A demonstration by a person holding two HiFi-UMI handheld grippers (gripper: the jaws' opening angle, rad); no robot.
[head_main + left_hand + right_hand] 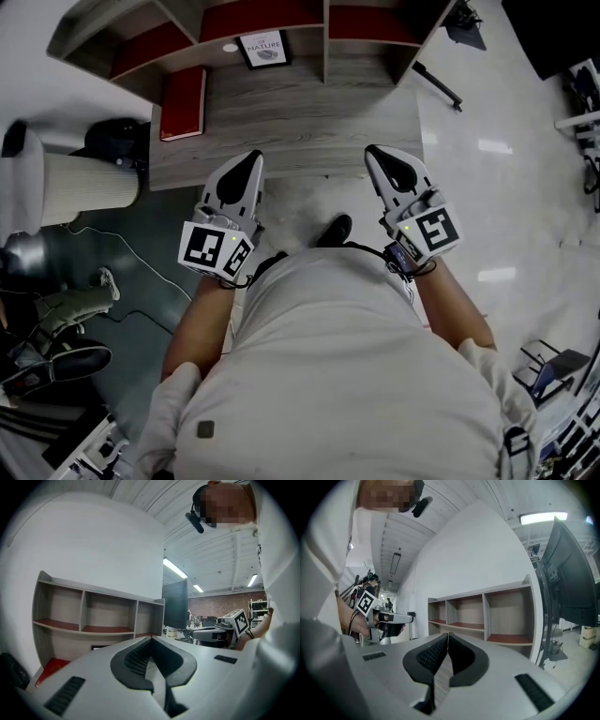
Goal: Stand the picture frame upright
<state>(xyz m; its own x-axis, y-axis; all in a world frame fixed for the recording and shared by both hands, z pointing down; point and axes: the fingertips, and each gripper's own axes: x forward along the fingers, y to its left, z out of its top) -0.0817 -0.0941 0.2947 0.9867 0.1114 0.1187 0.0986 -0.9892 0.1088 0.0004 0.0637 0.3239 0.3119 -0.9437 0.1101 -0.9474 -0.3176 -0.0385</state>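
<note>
The black picture frame (pixel 262 49) with a white print is at the back of the wooden desk (pixel 309 122), under the middle shelf compartment; whether it leans upright or lies flat I cannot tell. Only its top edge (pixel 100 647) shows in the left gripper view. My left gripper (pixel 251 161) hovers over the desk's near edge, shut and empty, its jaws (pixel 151 639) meeting at the tips. My right gripper (pixel 373 152) is level with it on the right, also shut with nothing held (pixel 447 634). Both are well short of the frame.
A red book (pixel 183 103) lies flat on the desk's left side. The shelf unit (pixel 281 19) with red-lined compartments stands along the back. A dark monitor (pixel 569 588) is to the right. A white cylinder (pixel 80 183), cables and shoes crowd the floor on the left.
</note>
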